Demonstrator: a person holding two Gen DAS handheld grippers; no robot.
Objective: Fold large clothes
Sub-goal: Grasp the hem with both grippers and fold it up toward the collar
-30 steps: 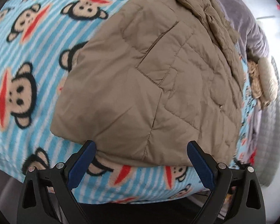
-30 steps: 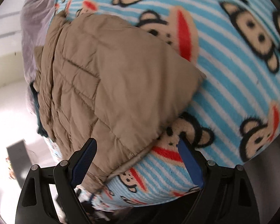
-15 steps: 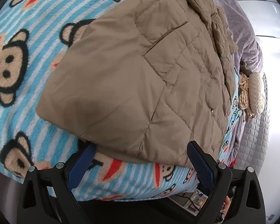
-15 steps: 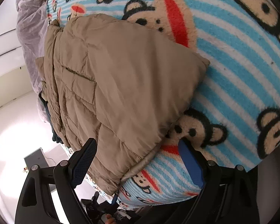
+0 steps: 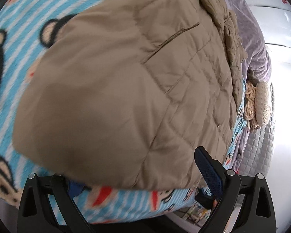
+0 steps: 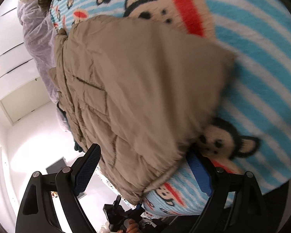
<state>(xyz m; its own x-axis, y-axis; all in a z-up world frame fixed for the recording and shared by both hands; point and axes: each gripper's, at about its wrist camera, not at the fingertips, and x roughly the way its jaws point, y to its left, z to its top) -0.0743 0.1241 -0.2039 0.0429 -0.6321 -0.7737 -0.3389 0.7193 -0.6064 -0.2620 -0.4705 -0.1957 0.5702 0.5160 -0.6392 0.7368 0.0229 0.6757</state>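
Jacket: one tan quilted jacket [image 5: 126,89], folded, lies on the blanket; in the left wrist view it fills the middle and runs up toward 1 o'clock, and one slanted pocket slit shows on it.
Jacket, other view: in the right wrist view the jacket [image 6: 137,89] spreads from the centre toward 7 o'clock, its near corner hanging over the edge of the bed.
Blanket: one blue-and-white striped blanket [image 5: 15,38] with monkey faces covers the bed; several faces show in each view, partly blurred.
Left hand-held gripper: the left hand-held gripper [image 5: 141,176] stands wide open at 6 o'clock, the near hem of the jacket lying between its two blue pads; the left pad is mostly hidden under the hem and the right pad rises beside the cloth. Whether a pad touches the cloth I cannot tell.
Right hand-held gripper: the right hand-held gripper [image 6: 145,170] is wide open, its two blue pads on either side of the jacket's near edge, one at 7 o'clock over the floor, one at 5 o'clock low against the blanket; nothing is clamped.
Other bedding: one grey plush cover [image 5: 250,38] at 2 o'clock; one cream knitted piece [image 5: 260,103] at 3 o'clock.
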